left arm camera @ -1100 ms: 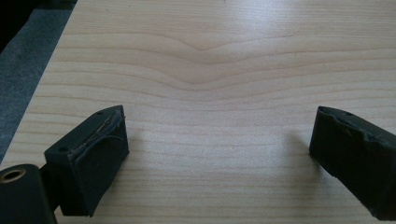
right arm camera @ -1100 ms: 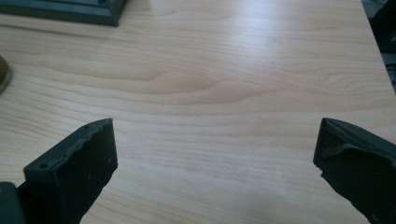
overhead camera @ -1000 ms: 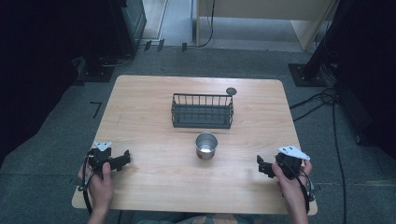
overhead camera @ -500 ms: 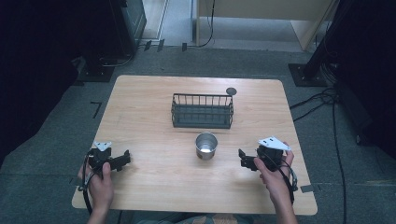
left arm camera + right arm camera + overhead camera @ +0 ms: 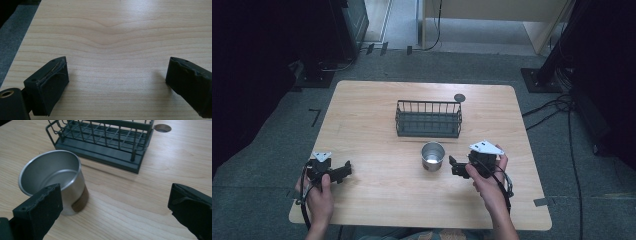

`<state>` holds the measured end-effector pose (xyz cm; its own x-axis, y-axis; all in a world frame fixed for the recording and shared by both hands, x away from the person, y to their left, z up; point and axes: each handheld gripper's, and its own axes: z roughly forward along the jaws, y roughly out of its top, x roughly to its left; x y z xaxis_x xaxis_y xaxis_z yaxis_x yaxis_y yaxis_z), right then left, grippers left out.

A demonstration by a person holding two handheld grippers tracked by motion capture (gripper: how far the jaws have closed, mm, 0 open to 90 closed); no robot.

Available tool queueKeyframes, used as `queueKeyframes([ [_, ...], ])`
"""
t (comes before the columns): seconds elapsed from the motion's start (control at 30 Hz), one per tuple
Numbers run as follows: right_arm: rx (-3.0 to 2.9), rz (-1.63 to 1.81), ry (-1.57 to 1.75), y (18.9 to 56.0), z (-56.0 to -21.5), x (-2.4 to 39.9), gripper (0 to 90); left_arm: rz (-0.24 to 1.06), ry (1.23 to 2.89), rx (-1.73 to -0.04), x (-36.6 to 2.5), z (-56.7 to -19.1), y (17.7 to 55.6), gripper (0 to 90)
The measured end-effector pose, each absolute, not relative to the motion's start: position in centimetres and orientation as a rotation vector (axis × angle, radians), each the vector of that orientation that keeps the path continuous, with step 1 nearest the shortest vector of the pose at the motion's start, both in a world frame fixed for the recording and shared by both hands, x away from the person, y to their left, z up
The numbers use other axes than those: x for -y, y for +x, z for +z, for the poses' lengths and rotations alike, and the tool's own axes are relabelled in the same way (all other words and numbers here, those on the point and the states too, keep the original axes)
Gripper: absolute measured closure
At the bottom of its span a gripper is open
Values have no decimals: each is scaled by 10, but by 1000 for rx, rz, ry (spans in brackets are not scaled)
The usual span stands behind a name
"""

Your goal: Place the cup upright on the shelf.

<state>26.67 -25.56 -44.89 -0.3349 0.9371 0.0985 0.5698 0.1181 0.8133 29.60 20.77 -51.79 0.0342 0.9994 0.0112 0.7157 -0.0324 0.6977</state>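
The left gripper (image 5: 343, 171) rests unmoved near the surface's (image 5: 377, 210) front-left corner, fingers (image 5: 50, 87) spread over bare wood. At mid-surface, the empty metal cup (image 5: 433, 156) stands upright, just in front of the wire basket (image 5: 428, 119). The right gripper (image 5: 454, 166) has travelled inward from the right edge and now sits just beside the cup, fingers (image 5: 40, 212) spread and empty; a grasp of the cup is the probable next step.

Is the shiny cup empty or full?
Empty. The metal cup stands upright on the table, and the right gripper view shows its bare bottom.
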Motion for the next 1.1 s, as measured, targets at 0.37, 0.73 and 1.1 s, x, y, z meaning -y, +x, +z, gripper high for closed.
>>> queueKeyframes([
  [0.37, -1979, 1155, 1434, 273, -441, 229, 0, 718, 1801, -1734, -208, -518, 296, 48],
  [0.73, -2021, 1180, 1397, 280, -442, 200, 0, 718, 1802, -1734, -208, -518, 296, 48],
  [1.1, -2027, 1184, 1423, 286, -453, 178, 0, 718, 1802, -1734, -208, -518, 296, 48],
])
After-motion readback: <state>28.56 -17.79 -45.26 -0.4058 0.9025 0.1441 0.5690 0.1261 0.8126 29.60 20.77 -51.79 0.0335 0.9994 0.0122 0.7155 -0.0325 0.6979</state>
